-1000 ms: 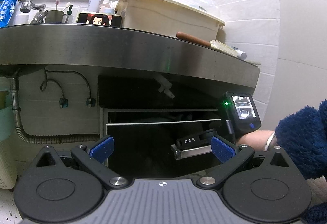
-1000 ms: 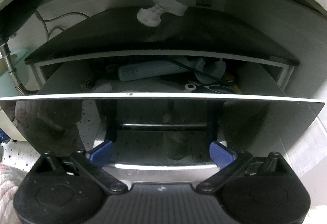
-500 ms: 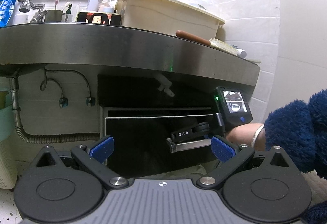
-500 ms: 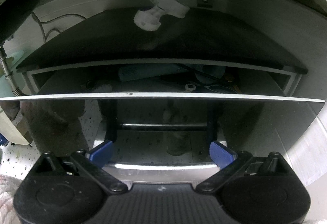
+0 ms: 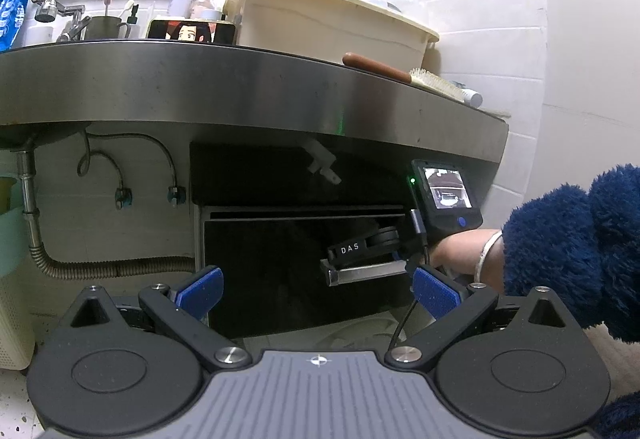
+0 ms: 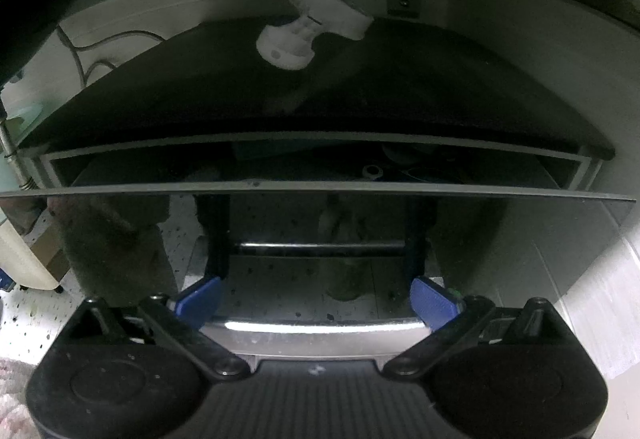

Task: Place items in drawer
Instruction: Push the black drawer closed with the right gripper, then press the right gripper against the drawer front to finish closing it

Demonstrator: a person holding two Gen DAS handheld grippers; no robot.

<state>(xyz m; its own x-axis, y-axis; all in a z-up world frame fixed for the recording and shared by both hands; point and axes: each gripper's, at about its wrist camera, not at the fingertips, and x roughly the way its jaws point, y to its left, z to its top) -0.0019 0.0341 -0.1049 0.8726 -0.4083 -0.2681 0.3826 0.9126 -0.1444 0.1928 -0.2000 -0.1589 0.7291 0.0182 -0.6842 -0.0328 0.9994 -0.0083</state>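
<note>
Right gripper [image 6: 316, 301] fingers spread wide, gripping nothing, parked against the chrome handle [image 6: 320, 327] at 6 o'clock on the glossy black drawer [image 6: 500, 239]. Left gripper [image 5: 318, 289] also wide open and empty, hanging back. Drawer nearly shut, only a slit at 12 showing items inside. Looks like the closing step; next, a straight push home.

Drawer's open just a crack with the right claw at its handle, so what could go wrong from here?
1. Items lie just behind the narrow gap of the drawer; one could jam under the panel above.
2. The right claw is open, only bracketing the chrome handle, so it may slip off.
3. Its cable hangs by the left claw and might snag.
</note>
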